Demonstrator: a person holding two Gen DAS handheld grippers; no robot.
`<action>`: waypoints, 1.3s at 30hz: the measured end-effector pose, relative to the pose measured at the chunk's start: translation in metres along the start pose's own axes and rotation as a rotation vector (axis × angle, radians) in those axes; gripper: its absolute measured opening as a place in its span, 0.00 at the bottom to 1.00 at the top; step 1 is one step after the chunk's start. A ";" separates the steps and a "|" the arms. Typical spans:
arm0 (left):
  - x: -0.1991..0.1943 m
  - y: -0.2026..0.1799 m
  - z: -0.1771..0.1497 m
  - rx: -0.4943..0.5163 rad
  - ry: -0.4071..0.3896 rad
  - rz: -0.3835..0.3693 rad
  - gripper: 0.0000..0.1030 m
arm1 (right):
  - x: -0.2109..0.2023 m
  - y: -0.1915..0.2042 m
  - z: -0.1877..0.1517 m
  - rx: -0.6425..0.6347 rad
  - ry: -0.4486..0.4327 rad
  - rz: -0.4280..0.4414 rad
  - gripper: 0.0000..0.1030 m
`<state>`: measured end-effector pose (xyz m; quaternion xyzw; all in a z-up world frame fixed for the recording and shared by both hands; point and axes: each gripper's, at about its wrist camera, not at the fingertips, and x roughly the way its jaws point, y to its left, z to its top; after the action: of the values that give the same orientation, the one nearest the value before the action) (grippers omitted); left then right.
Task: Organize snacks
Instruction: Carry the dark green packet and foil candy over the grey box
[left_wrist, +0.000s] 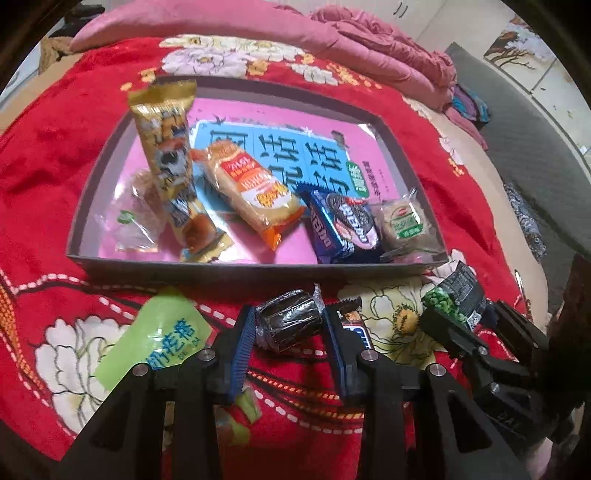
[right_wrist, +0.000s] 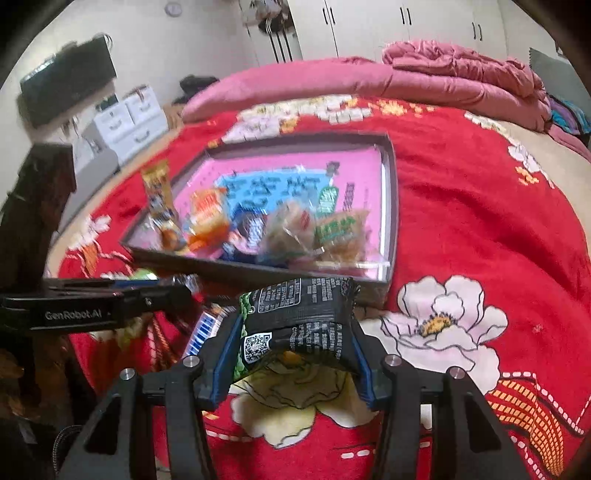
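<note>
Left fingers (left_wrist: 290, 325) around a foil-wrapped candy (left_wrist: 290, 319), right fingers (right_wrist: 295, 354) around a black packet (right_wrist: 299, 325).

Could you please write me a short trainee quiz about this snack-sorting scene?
1. What do the left tongs hold?
2. True or false: the tray holds no snacks yet.
3. The black packet sits in: A) the right tongs, B) the tray, C) on the blanket.

Key:
1. A dark foil-wrapped snack.
2. False; several lie inside, among them a blue cookie pack.
3. A.
</note>
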<state>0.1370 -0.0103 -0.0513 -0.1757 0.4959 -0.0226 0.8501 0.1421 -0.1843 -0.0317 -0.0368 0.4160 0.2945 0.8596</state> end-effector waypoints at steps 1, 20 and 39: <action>-0.003 0.001 0.000 -0.001 -0.006 0.001 0.37 | -0.002 0.001 0.001 -0.004 -0.011 0.004 0.51; -0.050 0.026 0.013 -0.064 -0.127 0.012 0.37 | -0.023 0.023 0.021 -0.043 -0.175 0.040 0.51; -0.053 0.022 0.024 -0.061 -0.162 0.011 0.37 | -0.026 0.031 0.031 -0.038 -0.221 0.031 0.51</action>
<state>0.1272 0.0285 -0.0034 -0.2001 0.4269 0.0115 0.8818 0.1349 -0.1615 0.0131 -0.0137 0.3136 0.3178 0.8947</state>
